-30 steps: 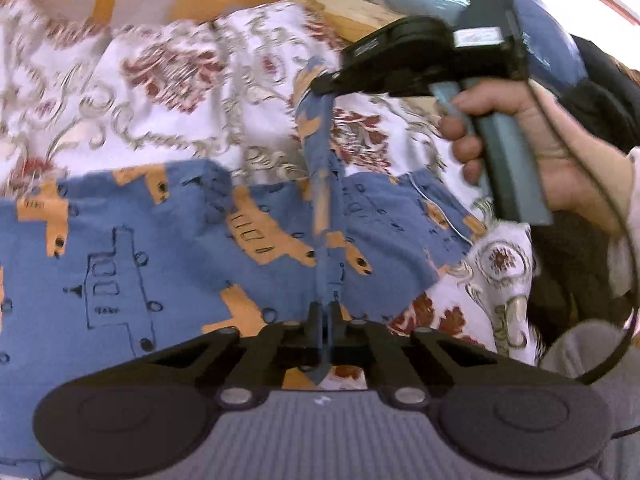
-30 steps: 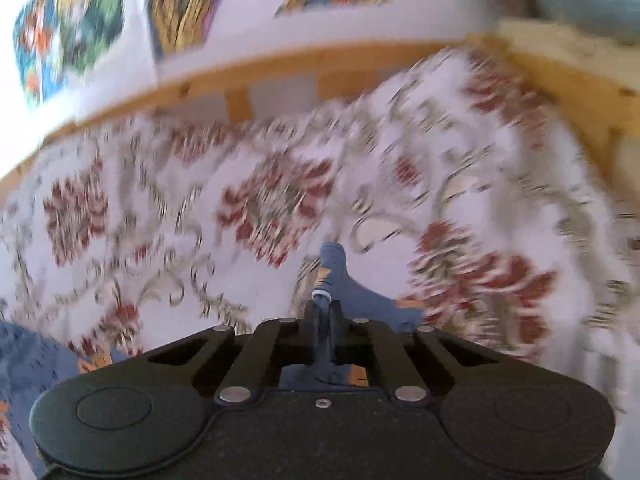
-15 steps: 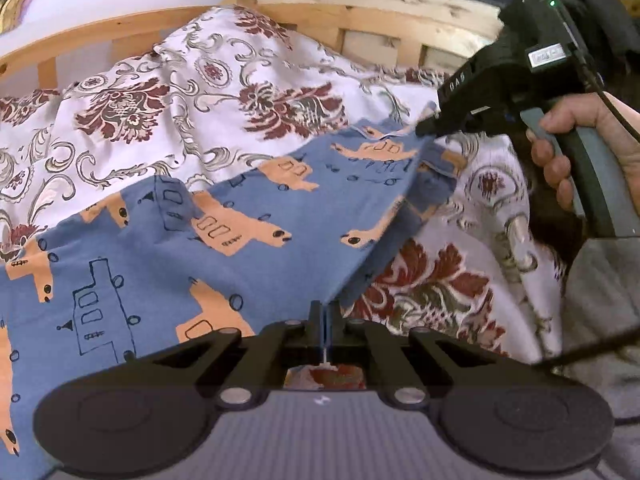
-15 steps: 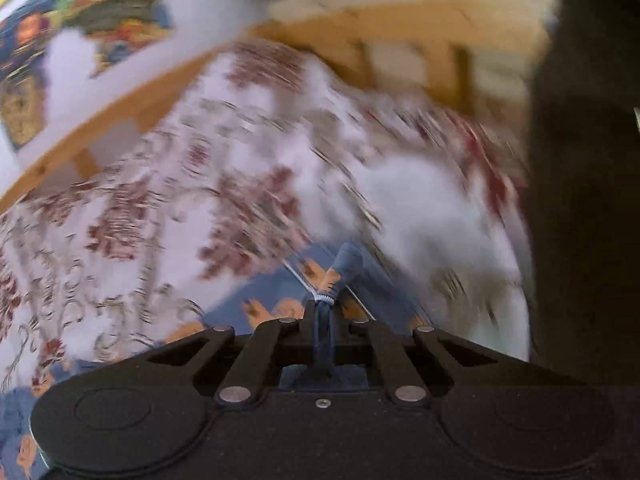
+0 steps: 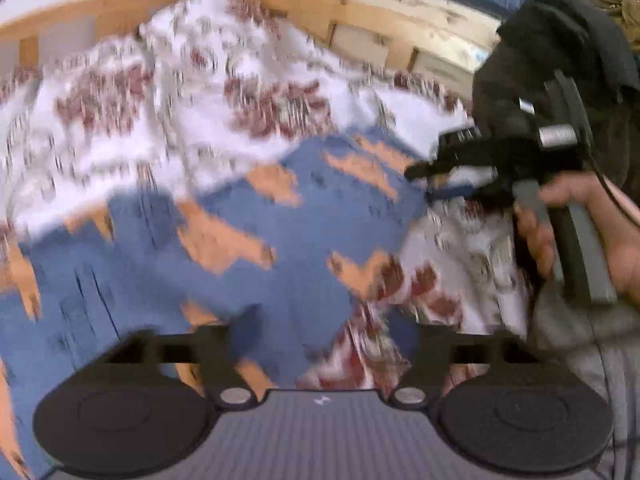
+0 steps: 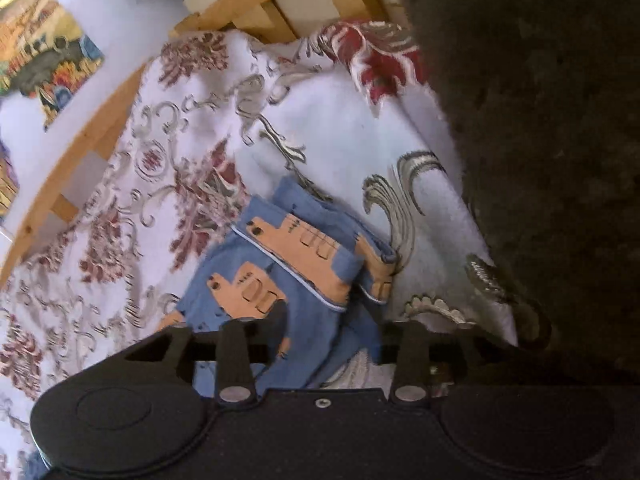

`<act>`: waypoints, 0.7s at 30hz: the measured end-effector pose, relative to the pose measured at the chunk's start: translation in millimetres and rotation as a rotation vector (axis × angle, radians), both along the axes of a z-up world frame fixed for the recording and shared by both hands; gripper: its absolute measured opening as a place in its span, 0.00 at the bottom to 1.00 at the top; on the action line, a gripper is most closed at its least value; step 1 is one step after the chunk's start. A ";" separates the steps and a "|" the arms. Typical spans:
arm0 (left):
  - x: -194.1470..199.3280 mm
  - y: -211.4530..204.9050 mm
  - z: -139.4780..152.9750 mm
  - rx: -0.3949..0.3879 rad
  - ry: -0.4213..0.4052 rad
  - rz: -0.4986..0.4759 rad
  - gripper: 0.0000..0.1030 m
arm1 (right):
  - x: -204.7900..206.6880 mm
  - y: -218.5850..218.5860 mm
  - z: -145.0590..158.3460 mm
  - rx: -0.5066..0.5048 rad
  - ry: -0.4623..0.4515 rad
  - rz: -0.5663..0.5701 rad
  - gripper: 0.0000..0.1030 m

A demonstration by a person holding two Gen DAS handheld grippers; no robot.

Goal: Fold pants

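Note:
The blue pants (image 5: 240,240) with orange vehicle prints lie spread on the flowered bedsheet (image 5: 240,80); the left wrist view is motion-blurred. My left gripper (image 5: 320,332) is open just above the pants' near edge, nothing between its fingers. In the right wrist view the pants' folded-over hems (image 6: 296,264) rest on the sheet (image 6: 340,132) just ahead of my right gripper (image 6: 324,320), which is open and empty. From the left, the right gripper (image 5: 424,182) hovers at the pants' right end, held by a hand (image 5: 580,232).
A wooden bed frame (image 5: 360,12) runs along the far side, also seen as the frame (image 6: 260,0) from the right. A dark fuzzy blanket (image 6: 540,160) lies on the right of the bed. Pictures (image 6: 44,64) hang on the wall.
Both grippers were shut on the pants' edge and carried it down and to the right. Now both have opened and the fabric lies on the bed.

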State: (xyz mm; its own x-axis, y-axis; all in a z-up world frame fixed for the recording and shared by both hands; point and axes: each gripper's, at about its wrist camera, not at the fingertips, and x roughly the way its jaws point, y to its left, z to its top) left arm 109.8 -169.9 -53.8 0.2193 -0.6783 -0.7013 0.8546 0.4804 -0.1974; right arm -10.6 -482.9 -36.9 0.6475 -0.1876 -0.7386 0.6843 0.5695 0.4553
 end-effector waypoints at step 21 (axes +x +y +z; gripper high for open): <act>123.2 -251.2 15.7 0.187 -0.118 -0.277 1.00 | -9.6 8.1 5.4 0.027 -0.157 -0.070 0.75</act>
State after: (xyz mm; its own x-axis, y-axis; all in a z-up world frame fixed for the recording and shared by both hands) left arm 233.0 -421.2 -38.1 0.1319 -0.5858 -0.7997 0.9692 0.2455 -0.0200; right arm -20.2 -474.8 -31.5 0.7414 -0.2175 -0.6348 0.6411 0.5090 0.5744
